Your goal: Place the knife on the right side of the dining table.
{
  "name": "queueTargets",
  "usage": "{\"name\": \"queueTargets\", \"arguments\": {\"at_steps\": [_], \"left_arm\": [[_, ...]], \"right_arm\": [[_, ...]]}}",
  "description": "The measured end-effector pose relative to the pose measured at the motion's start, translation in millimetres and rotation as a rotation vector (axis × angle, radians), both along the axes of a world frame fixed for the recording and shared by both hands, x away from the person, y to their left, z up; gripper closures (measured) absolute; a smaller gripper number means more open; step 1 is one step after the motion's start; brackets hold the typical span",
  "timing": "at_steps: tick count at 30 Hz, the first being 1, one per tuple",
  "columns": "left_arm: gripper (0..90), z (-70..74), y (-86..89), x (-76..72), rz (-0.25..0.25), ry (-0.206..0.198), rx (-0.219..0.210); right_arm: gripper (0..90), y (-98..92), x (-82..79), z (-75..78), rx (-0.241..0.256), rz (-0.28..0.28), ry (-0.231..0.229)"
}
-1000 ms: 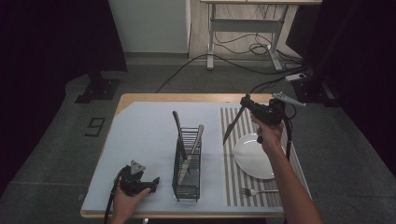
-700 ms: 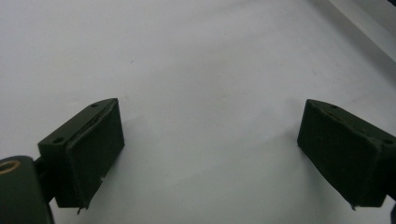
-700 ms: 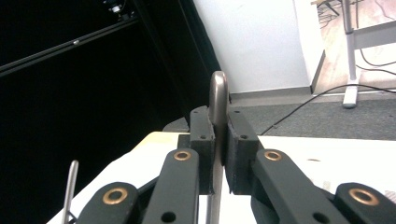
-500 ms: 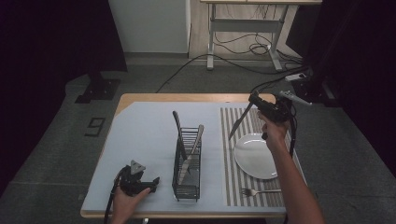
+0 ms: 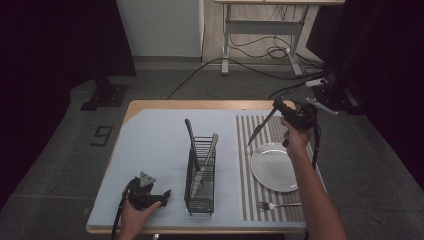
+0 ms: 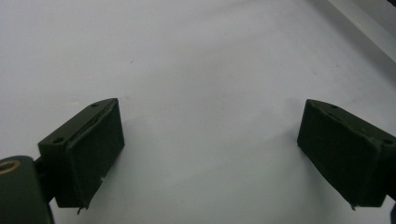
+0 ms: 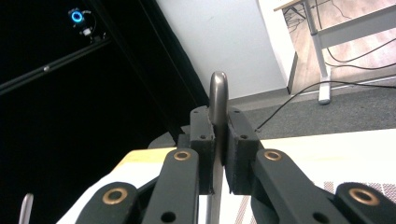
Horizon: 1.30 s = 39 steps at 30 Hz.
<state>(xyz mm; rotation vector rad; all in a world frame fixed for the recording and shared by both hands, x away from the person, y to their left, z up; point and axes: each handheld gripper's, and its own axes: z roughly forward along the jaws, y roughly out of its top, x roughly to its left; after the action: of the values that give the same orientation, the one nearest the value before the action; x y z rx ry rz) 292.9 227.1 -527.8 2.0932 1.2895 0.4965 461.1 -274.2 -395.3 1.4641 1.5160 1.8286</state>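
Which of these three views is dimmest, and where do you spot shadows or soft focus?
High view: dim, with black surroundings beyond the table. Left gripper view: bright, with soft shadows beside the open left tool. Right gripper view: the right tool clamps a knife handle sharply, against a dark backdrop.

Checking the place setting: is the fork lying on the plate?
No: the fork lies on the striped placemat at the near edge, apart from the white plate.
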Motion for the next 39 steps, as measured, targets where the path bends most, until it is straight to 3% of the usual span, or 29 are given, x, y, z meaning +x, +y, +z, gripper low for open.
{"name": "queueTargets", "arguments": {"at_steps": [13, 16, 20, 21, 24, 29, 35, 39], "left_arm": [[6.7, 0.0, 0.0, -0.3, 0.000, -0.002, 0.001], [6.7, 0.0, 0.0, -0.3, 0.000, -0.002, 0.002], [6.7, 0.0, 0.0, -0.3, 0.000, -0.002, 0.001], [6.7, 0.0, -0.1, -0.3, 0.000, -0.001, 0.002], [6.7, 0.0, -0.1, -0.4, 0.000, -0.002, 0.002], [6.7, 0.0, 0.0, -0.3, -0.001, -0.001, 0.002], [6.8, 0.0, 0.0, -0.5, -0.001, -0.002, 0.003], [6.7, 0.0, -0.1, -0.5, -0.001, -0.002, 0.003]], "right_arm": [[83.7, 4.3, 16.0, -16.4, 0.008, -0.065, 0.012], [83.7, 6.4, 16.0, -21.3, -0.002, -0.071, -0.005], [83.7, 8.5, 19.1, -27.0, 0.002, -0.078, 0.014], [83.7, 8.7, 20.7, -27.1, -0.003, -0.087, -0.003], [83.7, 7.0, 25.1, -29.6, 0.025, -0.104, -0.023], [83.7, 5.8, 36.5, -42.0, 0.041, -0.131, 0.003], [83.7, 4.4, 44.4, -49.9, 0.091, -0.155, -0.009], [83.7, 5.9, 45.8, -52.0, 0.100, -0.156, -0.005]]}}
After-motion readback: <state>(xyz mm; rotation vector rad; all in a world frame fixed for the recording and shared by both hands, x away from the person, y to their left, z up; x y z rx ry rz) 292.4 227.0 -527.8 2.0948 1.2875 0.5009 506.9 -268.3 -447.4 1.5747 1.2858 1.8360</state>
